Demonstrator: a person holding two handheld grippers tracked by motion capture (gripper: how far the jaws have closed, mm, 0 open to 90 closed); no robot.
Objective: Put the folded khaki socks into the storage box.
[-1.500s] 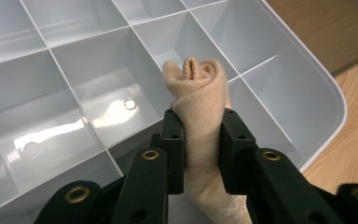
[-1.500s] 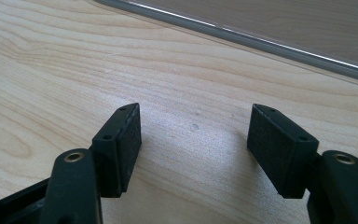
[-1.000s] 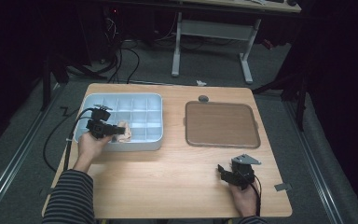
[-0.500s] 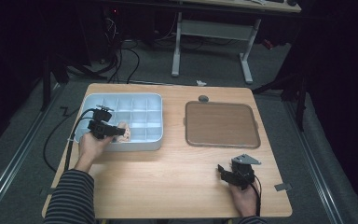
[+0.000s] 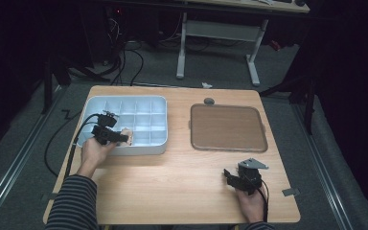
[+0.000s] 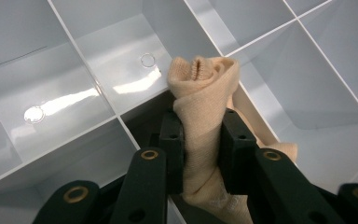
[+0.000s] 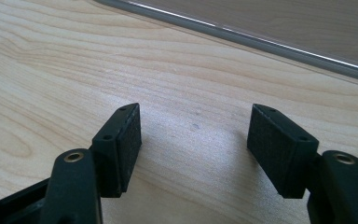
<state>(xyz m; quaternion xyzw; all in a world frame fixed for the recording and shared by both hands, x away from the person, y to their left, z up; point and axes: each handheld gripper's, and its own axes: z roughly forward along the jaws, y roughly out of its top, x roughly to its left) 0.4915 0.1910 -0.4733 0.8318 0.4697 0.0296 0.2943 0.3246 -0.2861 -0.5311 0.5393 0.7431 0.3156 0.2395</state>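
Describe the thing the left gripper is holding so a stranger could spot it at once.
Start at the pale blue divided tray on the left half of the wooden table. At its near edge the left gripper pinches a rolled beige cloth over a compartment. It is the one soft, tan thing among bare glossy cells.

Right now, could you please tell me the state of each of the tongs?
Left tongs: shut on the beige cloth.
Right tongs: open, nothing between them.

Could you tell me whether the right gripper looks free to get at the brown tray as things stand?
Probably yes: the right gripper rests open and empty on bare table just short of the brown tray, with nothing between them.
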